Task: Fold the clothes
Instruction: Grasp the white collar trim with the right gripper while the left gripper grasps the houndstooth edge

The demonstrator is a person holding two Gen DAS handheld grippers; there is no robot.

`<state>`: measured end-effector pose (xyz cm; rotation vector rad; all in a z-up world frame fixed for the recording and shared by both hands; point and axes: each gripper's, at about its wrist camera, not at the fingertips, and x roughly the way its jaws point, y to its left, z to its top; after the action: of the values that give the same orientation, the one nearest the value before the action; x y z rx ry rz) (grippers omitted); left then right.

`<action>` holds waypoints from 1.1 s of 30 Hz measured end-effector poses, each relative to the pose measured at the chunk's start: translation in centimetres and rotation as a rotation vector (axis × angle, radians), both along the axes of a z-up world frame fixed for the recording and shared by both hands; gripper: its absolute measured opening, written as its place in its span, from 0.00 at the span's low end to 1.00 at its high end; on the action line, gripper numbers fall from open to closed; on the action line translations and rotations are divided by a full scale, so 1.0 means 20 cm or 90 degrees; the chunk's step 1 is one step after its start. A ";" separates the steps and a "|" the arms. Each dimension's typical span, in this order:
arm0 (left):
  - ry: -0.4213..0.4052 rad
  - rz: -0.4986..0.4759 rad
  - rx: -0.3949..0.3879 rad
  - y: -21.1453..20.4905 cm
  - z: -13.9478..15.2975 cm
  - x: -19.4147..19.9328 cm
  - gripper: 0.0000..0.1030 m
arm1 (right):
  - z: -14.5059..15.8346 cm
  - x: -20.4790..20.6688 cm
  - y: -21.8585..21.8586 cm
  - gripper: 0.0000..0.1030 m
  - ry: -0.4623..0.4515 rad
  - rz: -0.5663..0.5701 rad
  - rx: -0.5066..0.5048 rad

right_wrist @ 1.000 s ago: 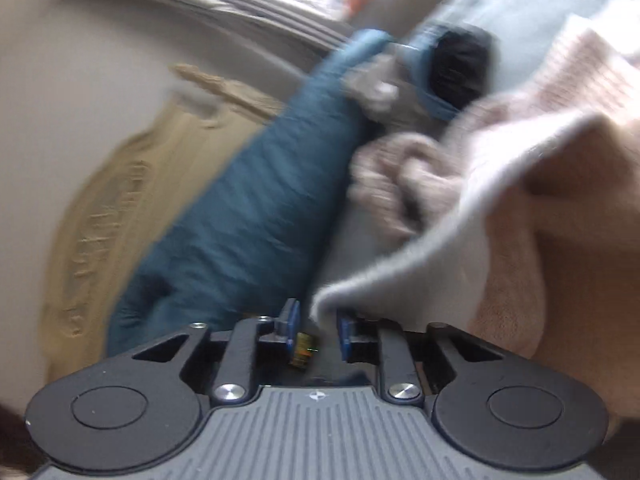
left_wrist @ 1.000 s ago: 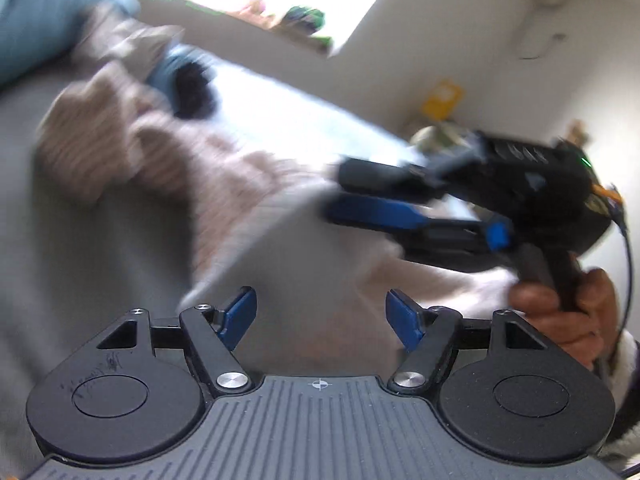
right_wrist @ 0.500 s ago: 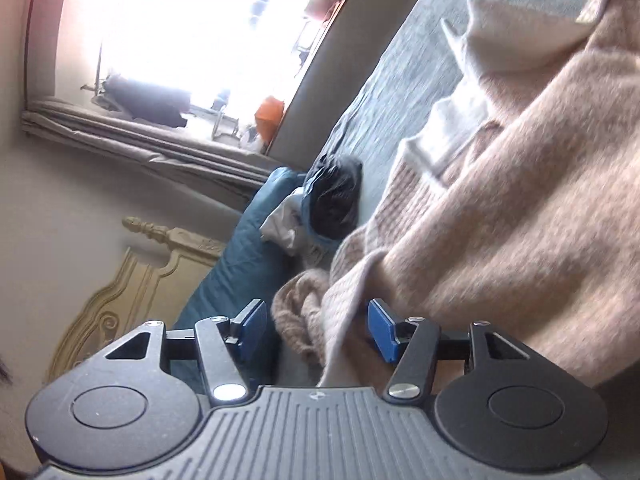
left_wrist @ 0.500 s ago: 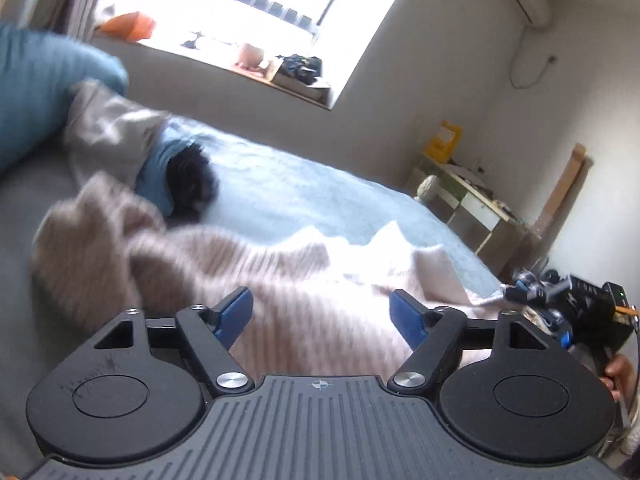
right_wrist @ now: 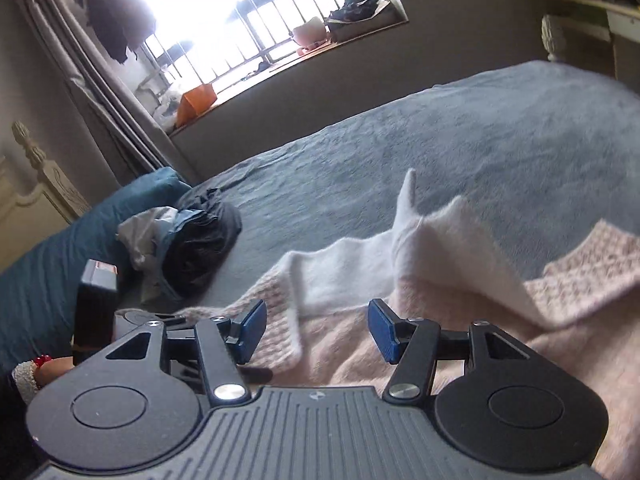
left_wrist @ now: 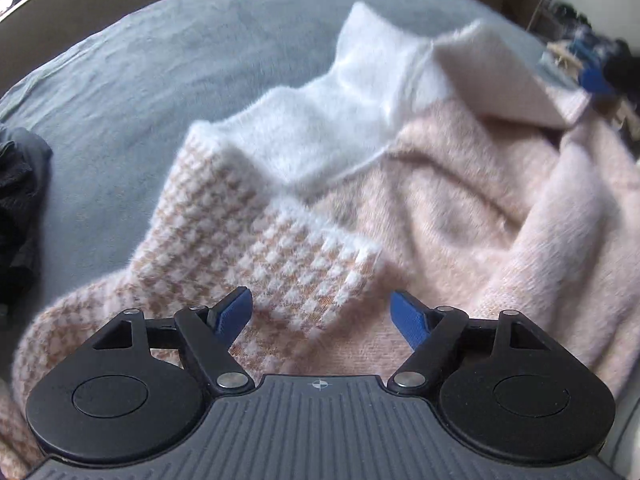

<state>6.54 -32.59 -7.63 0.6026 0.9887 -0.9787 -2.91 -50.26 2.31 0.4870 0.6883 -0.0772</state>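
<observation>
Pink knit sweater is lying rumpled on the grey bed, with both tools hanging over it.

Fuzzy and soft, the garment is sprawling directly under the left tool, whose jaws are standing wide apart with nothing pinched, only the checked knit showing in the gap below. The right tool is hovering over the sweater's near edge; its jaws have just been opening and are parted now, with cloth behind the gap but no pad pressing on it. The sweater's white panel is running away from both tools toward the far side of the bed, one flap standing up (likely a turned-back corner). Judging by the views, the left tool is sitting closer over the patterned part, so it looks better placed for the next pinch. A dark clothes heap is lying well apart, beside the teal pillow.
</observation>
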 end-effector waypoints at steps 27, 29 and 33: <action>-0.182 0.276 -0.186 0.73 0.14 0.38 0.00 | -0.50 0.81 -0.34 0.61 0.261 0.031 -0.110; -0.121 0.310 -0.208 0.82 0.17 0.46 0.01 | -0.51 0.80 -0.35 0.54 0.258 0.015 -0.112; -0.044 0.195 -0.244 0.78 0.23 0.35 0.33 | -0.54 0.78 -0.39 0.54 0.254 -0.005 -0.085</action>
<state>13.51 -16.95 -3.03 0.1576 0.7769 -0.8371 12.65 -58.00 -8.57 0.3468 1.0642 -0.2300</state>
